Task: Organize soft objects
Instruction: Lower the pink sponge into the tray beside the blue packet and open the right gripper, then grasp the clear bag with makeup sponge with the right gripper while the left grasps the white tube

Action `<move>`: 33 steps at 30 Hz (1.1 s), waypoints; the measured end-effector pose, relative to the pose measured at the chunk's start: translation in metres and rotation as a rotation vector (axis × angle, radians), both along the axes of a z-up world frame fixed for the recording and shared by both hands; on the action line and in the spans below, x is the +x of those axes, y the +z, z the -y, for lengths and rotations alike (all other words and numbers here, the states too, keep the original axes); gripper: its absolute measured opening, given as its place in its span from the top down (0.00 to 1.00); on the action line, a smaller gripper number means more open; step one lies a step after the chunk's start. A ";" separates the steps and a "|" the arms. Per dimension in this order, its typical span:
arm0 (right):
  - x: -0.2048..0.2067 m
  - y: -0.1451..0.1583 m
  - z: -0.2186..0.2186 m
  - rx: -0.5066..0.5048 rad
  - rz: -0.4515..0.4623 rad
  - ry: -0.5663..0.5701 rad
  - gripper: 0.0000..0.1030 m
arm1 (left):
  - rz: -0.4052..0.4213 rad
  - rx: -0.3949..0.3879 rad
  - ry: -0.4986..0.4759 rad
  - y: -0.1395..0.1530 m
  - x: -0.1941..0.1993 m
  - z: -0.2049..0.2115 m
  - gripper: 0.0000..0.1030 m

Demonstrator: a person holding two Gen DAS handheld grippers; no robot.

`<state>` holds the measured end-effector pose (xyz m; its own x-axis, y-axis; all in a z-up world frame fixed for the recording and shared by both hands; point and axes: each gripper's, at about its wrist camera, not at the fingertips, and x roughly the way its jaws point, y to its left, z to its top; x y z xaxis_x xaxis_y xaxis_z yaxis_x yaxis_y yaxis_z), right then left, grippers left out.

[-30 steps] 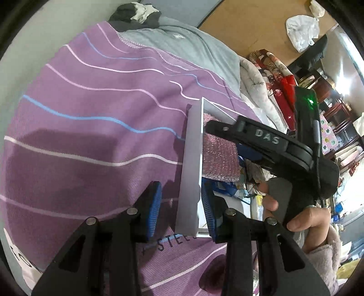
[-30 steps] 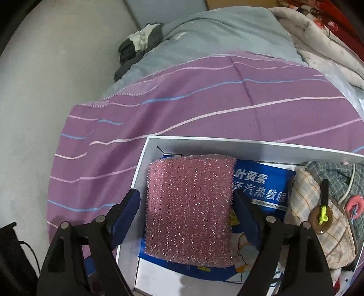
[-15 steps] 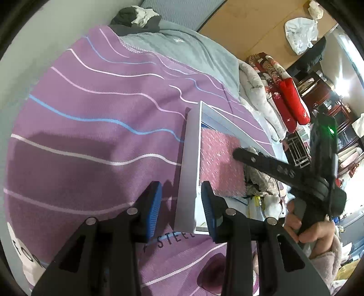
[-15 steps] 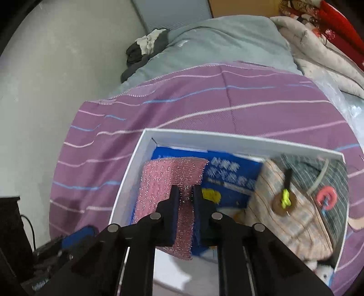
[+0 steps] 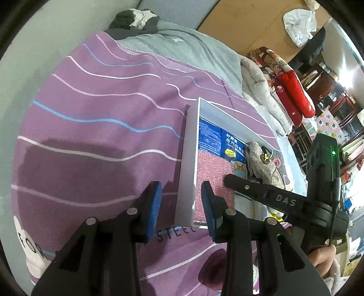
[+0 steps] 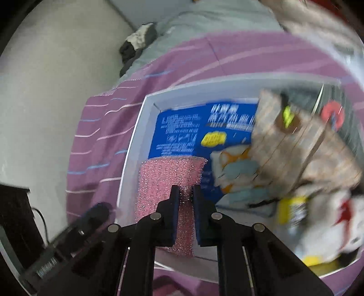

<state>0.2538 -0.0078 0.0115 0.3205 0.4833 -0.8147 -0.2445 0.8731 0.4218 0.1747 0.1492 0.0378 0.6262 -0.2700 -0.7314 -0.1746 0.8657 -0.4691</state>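
A white box [image 5: 185, 182] lies on a purple striped blanket [image 5: 91, 136]. My left gripper [image 5: 181, 209] is open, its jaws astride the box's near left wall. A pink glittery sponge [image 6: 168, 177] lies inside at the box's left side, also in the left wrist view [image 5: 210, 168]. My right gripper [image 6: 184, 200] is shut on the sponge, pinching its middle. A blue packet [image 6: 193, 127] and a plaid fabric pouch [image 6: 295, 145] lie in the box [image 6: 136, 141].
A grey quilt [image 5: 193, 47] and dark clothes [image 5: 134, 19] lie at the bed's far end. Red and floral bedding [image 5: 289, 84] is piled to the right. Yellow and white soft items [image 6: 318, 227] fill the box's right part. A pale wall [image 6: 56, 79] is left.
My right gripper has closed onto the pink sponge and dragged it toward the box's near edge, uncovering the blue packet. My left gripper stays open astride the box wall.
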 end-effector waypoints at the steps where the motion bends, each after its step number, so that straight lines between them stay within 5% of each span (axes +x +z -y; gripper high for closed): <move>1: -0.001 -0.001 -0.004 -0.015 0.006 0.001 0.90 | -0.002 0.006 0.000 0.000 -0.001 0.000 0.64; 13: -0.010 0.017 0.000 -0.050 0.090 0.091 0.83 | -0.021 0.082 -0.067 0.012 -0.008 0.027 0.64; 19: -0.014 0.018 -0.002 -0.054 0.073 0.143 0.66 | -0.059 0.134 -0.065 0.014 -0.012 0.035 0.64; 27: -0.030 0.037 0.018 -0.041 0.115 0.135 0.66 | -0.083 0.075 -0.086 0.018 -0.022 0.041 0.64; 33: -0.057 0.055 0.047 -0.041 0.173 0.078 0.54 | -0.129 0.151 -0.100 0.026 -0.032 0.070 0.64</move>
